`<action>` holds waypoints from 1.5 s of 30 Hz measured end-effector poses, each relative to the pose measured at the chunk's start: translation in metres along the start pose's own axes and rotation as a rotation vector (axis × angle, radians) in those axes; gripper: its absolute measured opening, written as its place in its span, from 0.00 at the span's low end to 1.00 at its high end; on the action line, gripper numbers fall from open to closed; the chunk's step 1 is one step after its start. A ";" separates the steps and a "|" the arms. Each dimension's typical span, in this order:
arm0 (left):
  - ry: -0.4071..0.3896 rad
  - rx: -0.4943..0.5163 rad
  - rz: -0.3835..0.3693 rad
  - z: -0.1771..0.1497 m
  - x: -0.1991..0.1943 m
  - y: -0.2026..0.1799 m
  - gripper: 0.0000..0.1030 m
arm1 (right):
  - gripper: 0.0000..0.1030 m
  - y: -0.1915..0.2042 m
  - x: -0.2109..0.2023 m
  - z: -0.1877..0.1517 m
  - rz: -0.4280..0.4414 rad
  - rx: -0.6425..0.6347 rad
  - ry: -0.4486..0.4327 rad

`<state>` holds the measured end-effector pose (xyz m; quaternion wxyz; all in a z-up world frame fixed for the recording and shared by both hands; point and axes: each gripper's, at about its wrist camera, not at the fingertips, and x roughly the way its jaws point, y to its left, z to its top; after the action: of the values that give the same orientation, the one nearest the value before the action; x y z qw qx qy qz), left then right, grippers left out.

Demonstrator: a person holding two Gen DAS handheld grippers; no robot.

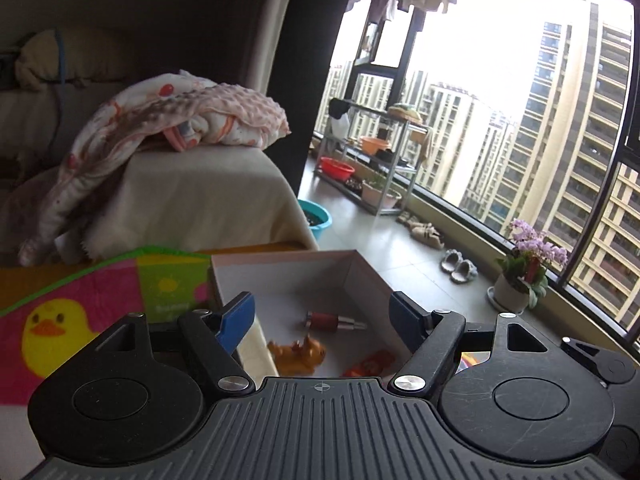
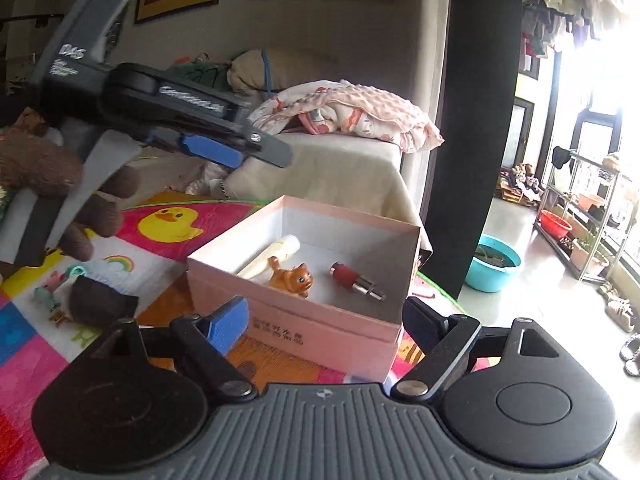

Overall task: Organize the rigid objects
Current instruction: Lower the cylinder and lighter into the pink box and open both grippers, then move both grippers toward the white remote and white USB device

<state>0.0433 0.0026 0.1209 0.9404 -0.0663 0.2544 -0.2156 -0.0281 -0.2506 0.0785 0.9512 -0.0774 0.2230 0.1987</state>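
Observation:
A pink open box [image 2: 320,322] stands on the colourful play mat. Inside lie an orange toy cat [image 2: 294,277], a red lipstick [image 2: 356,276] and a cream tube [image 2: 272,256]. In the left wrist view the box [image 1: 280,258] holds the cat [image 1: 298,354], the lipstick [image 1: 334,321] and a red packet [image 1: 370,362]. My left gripper [image 1: 322,320] is open and empty above the box; it also shows in the right wrist view [image 2: 224,148] at upper left. My right gripper [image 2: 324,320] is open and empty in front of the box.
A dark pouch [image 2: 100,300] and small teal toys [image 2: 52,292] lie on the mat [image 2: 168,220] left of the box. A sofa with a pink blanket [image 2: 352,116] stands behind. A blue basin [image 2: 496,268], a metal rack [image 2: 588,220] and a potted flower [image 1: 524,272] stand by the window.

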 end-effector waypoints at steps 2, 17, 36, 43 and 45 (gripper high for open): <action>0.013 -0.037 0.013 -0.030 -0.028 0.004 0.77 | 0.82 0.008 -0.011 -0.010 0.031 0.010 0.011; 0.104 -0.210 0.171 -0.135 -0.087 0.042 0.77 | 0.74 0.111 0.011 -0.050 0.237 -0.086 0.156; 0.166 -0.234 0.048 -0.148 -0.069 0.020 0.76 | 0.38 0.134 0.003 -0.053 0.399 -0.151 0.225; 0.223 -0.123 0.106 -0.146 -0.056 -0.010 0.76 | 0.49 0.088 -0.033 -0.053 0.219 -0.164 0.148; 0.248 -0.107 0.112 -0.145 -0.056 -0.016 0.76 | 0.51 0.072 -0.037 -0.052 0.159 -0.132 0.138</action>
<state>-0.0799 0.0103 0.0246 0.9076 -0.0747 0.3829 -0.1554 -0.1085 -0.2100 0.0448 0.9077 -0.1355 0.2798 0.2818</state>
